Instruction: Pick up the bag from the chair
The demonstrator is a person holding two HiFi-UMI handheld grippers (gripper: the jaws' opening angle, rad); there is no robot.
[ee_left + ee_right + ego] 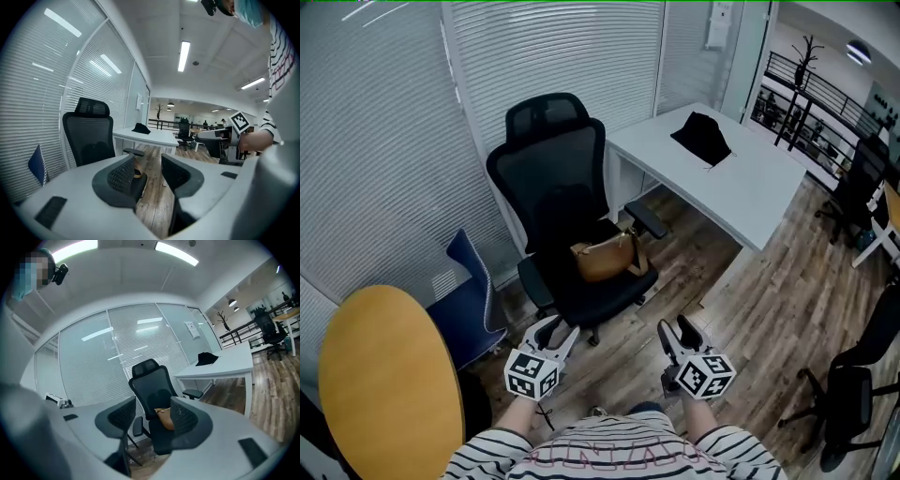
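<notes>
Tan leather bag (605,258): not gripped. Nearest me, I hold the left hand-held gripper (555,330) and the right hand-held gripper (677,330) above the wood-plank floor (741,309), each with its jaws apart and nothing between them. Beyond them, the bag rests on the seat of the black mesh office chair (551,178). Farther off, a black cloth item (701,137) lies on the white worktop (750,187).

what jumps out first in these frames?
A brown bag sits on the seat of the black office chair, mid-frame in the head view. The left hand-held gripper and right hand-held gripper are both open and empty, short of the chair. A yellow round table fills the lower left.
</notes>
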